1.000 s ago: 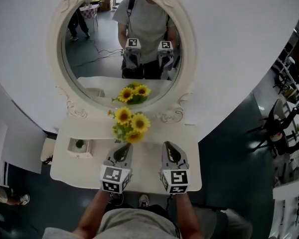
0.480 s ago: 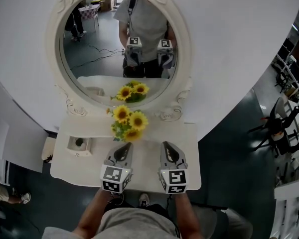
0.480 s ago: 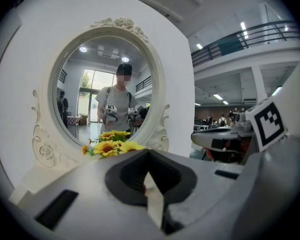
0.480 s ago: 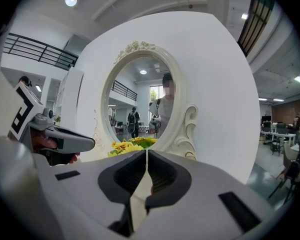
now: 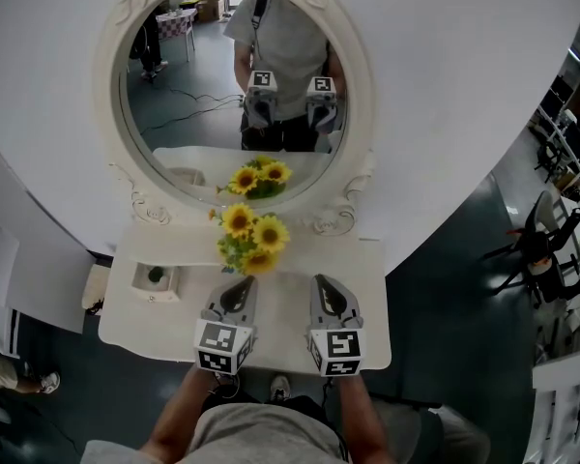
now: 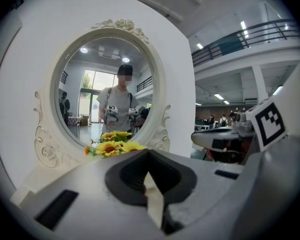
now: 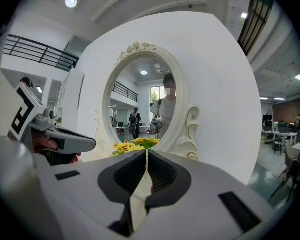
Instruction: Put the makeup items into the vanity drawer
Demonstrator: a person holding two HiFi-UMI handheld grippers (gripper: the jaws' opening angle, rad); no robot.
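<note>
Just in front of the sunflowers [image 5: 247, 242] on the vanity top [image 5: 367, 303], the left gripper [image 5: 240, 284] and right gripper [image 5: 322, 282] hover, each with jaws pressed together, nothing between them. Left of the sunflowers, a small open white box [image 5: 170, 290] holds one dark item [image 5: 156, 276], kind indeterminate.

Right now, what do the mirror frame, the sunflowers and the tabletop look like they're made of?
Mirror frame: probably painted wood or moulded resin, with a matt cream finish; raised scrollwork, no grain showing.
Sunflowers: likely artificial, fabric or plastic; the petals are evenly bright yellow and stiff-looking.
Tabletop: painted wood or board, smooth cream with a faint sheen; which one is not clear from here.
</note>
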